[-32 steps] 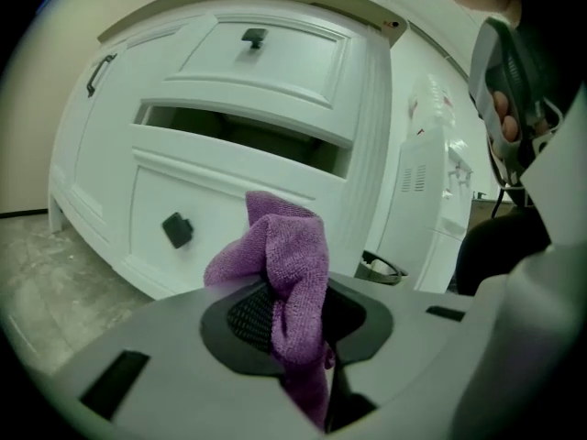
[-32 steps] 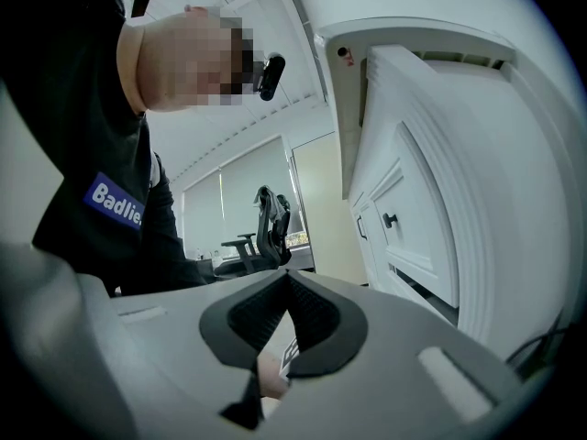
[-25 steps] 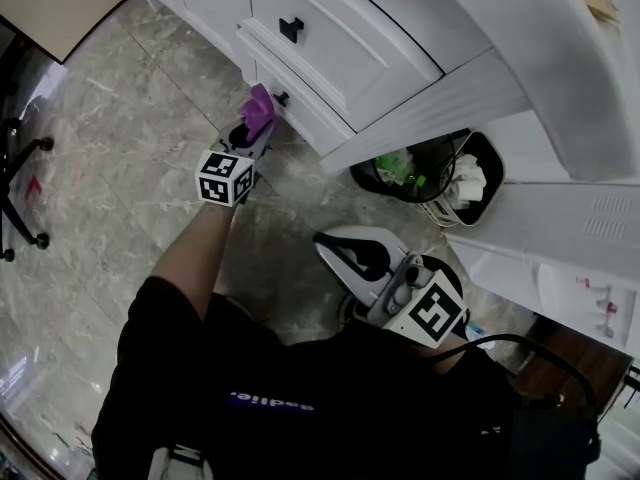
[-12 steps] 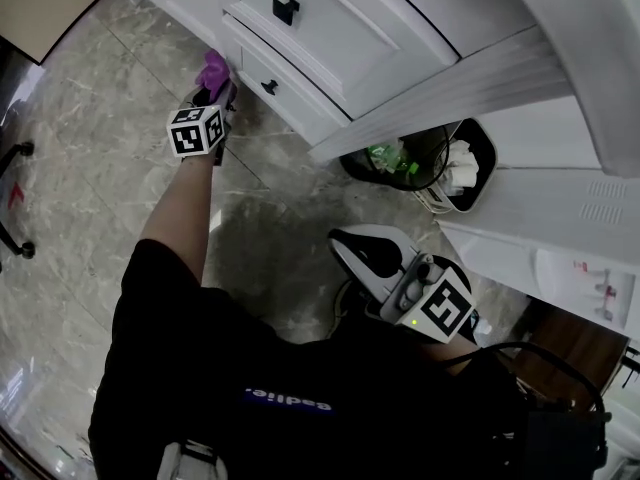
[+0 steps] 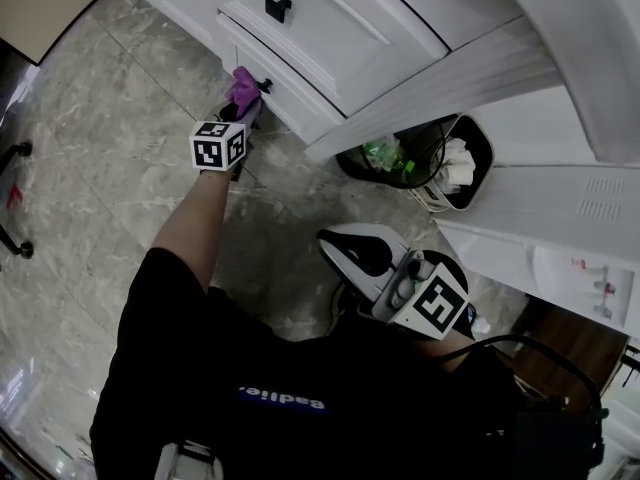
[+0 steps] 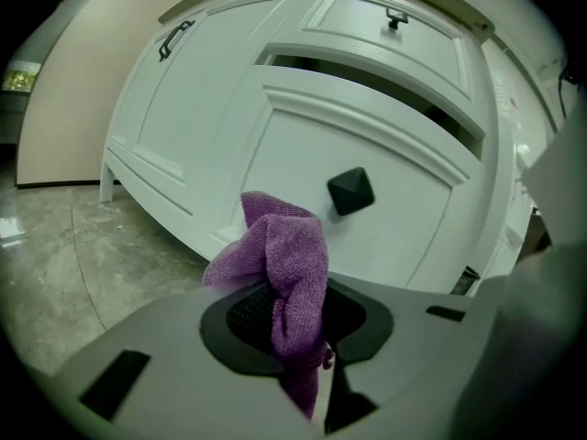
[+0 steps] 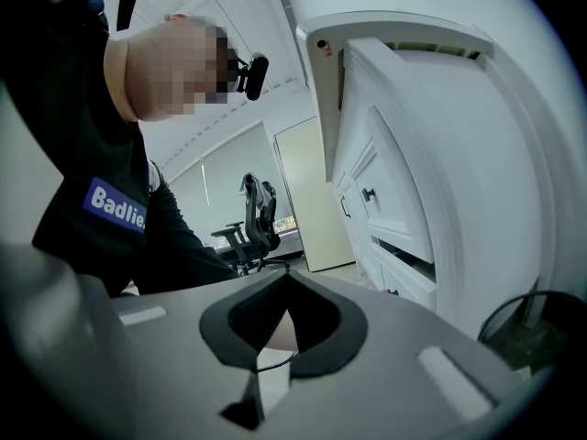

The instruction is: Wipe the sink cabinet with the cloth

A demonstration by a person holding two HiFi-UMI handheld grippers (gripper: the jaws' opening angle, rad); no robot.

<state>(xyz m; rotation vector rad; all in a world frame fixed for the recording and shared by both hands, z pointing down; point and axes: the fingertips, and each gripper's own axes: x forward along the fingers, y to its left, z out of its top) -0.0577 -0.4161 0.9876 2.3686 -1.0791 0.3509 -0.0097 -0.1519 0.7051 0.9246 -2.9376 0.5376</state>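
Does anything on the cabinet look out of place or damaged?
Yes: the lower drawer stands pulled out a little, with a dark gap above its front. The left gripper holds the purple cloth near its knob. No damage shows.

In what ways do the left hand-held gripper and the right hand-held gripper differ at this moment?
The left hand-held gripper is shut on the purple cloth; the right hand-held gripper is shut on nothing. The left one is stretched out to the white drawer front beside its black knob; the right one is held close to the person's body, away from the cabinet. Both carry a marker cube.
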